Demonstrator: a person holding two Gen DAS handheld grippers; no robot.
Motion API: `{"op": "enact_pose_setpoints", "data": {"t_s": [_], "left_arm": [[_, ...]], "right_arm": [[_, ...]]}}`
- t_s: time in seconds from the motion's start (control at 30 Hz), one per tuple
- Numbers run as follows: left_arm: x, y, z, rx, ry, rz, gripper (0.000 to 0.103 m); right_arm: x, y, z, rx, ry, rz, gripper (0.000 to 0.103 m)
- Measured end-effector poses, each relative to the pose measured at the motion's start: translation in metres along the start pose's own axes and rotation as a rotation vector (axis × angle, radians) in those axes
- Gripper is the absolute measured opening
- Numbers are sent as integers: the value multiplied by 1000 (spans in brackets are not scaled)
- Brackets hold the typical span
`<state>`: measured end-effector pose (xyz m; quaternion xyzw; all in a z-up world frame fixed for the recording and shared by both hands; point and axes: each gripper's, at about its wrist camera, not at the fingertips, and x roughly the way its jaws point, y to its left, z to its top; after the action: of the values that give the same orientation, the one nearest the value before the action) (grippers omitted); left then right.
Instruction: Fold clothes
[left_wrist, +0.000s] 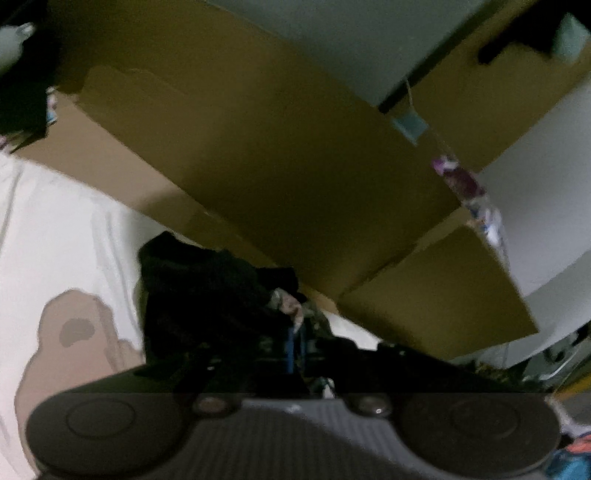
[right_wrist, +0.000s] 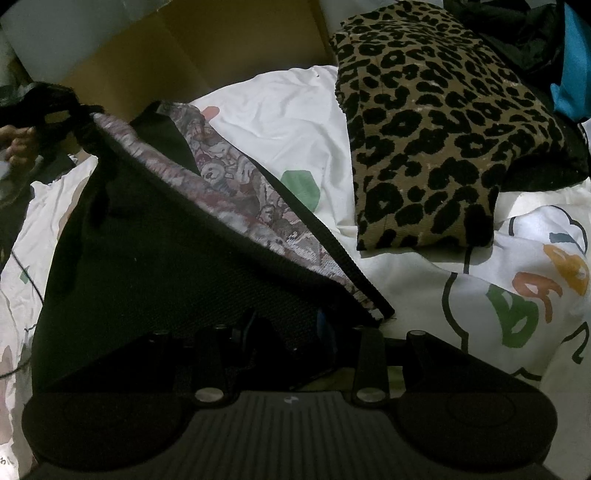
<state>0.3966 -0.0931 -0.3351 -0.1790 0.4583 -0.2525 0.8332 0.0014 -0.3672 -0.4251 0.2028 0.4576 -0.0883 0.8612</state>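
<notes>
The left gripper (left_wrist: 295, 339) has its jaws closed on the black garment (right_wrist: 155, 251) (view blurred); the right gripper (right_wrist: 284, 332) is half open, its grip hidden under the cloth.

Left gripper (left_wrist: 295, 339): blue fingers pressed together, pinching dark cloth; aimed obliquely downward. View blurred. In the right wrist view it appears at the far left, raised, a hand (right_wrist: 16, 146) on its grip.
Right gripper (right_wrist: 286, 332): jaws partly apart, dark fabric bunched between them; contact with pads unclear. Pitched steeply downward.

dim room, perhaps cardboard boxes (left_wrist: 280, 155) behind.
</notes>
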Motion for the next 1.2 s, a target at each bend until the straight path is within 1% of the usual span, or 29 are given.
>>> {"op": "enact_pose_setpoints", "data": {"t_s": [0.13,0.27,0.47,0.63,0.87,0.9,1.0,1.07,1.1,1.13,1.17,1.2], "left_arm": [[18,-14,8,77,31,21,3],[34,-29,10,117,41,27,3],[57,-48,12,143,28,45,2],[76,-54,8,151,25,62,2],[113,-48,-1,135,64,151,3],[118,-47,-1,137,72,161,5],[129,-53,-1,155,96,192,6],[130,-59,2,158,103,198,11],[128,-63,4,156,104,196,16],[127,-66,6,155,105,194,28],[124,-69,8,158,104,192,34],[116,-71,7,174,99,191,43]], "right_arm": [[0,0,-1,1,-3,2,42],[1,0,-1,3,-3,0,42],[1,1,0,5,-4,0,42],[2,0,0,9,-5,1,42],[1,-1,1,16,-4,5,42],[1,-1,2,18,-5,4,42],[-1,-1,3,26,-9,4,42],[-3,-1,5,28,-13,-1,42],[-4,0,6,28,-16,-4,42],[-6,0,7,29,-21,-8,42],[-8,-1,8,30,-28,-12,42],[-10,-2,10,34,-36,-16,42]]}}
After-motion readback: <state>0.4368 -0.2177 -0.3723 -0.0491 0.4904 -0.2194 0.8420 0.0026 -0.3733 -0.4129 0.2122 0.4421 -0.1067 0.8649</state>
